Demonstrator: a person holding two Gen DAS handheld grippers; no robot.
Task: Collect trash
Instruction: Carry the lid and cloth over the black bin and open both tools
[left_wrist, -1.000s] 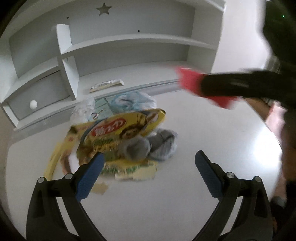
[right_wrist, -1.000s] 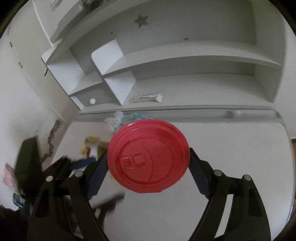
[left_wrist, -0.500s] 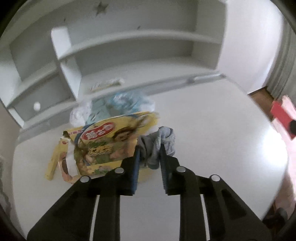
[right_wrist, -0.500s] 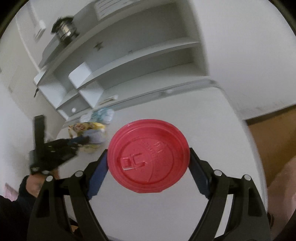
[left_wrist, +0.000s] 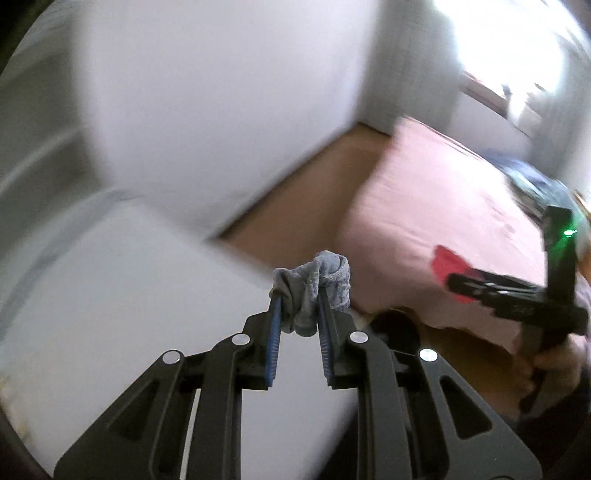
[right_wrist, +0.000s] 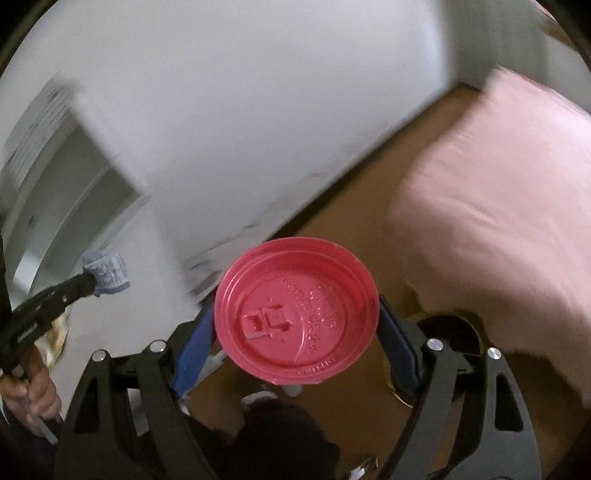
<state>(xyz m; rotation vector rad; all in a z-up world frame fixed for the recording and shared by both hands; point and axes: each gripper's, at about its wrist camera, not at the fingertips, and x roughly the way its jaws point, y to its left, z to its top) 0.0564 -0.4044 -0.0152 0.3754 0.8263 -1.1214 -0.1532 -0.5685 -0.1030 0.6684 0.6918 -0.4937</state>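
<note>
My left gripper (left_wrist: 297, 299) is shut on a crumpled grey-blue wad (left_wrist: 314, 291), which sticks out above the blue pads, over the edge of the white desk (left_wrist: 110, 295). In the right wrist view the same wad (right_wrist: 107, 273) shows at the left, on the tip of the left gripper (right_wrist: 86, 282). My right gripper (right_wrist: 295, 310) is shut on a round red plastic lid (right_wrist: 295, 314), gripped across its rim and held over the brown floor. In the left wrist view that lid (left_wrist: 448, 266) is seen edge-on at the right, in front of the pink cover.
A bed with a pink cover (left_wrist: 424, 206) fills the right side. Brown floor (left_wrist: 303, 206) runs between it and a white wall (right_wrist: 258, 110). A dark round opening (right_wrist: 450, 332) lies low beside the bed. A hand (right_wrist: 33, 391) holds the left gripper's handle.
Both views swung right, away from the shelf and the trash pile, toward the wall, floor and bed. The left gripper closed on the grey wad and carried it off. The red lid stays gripped.
</note>
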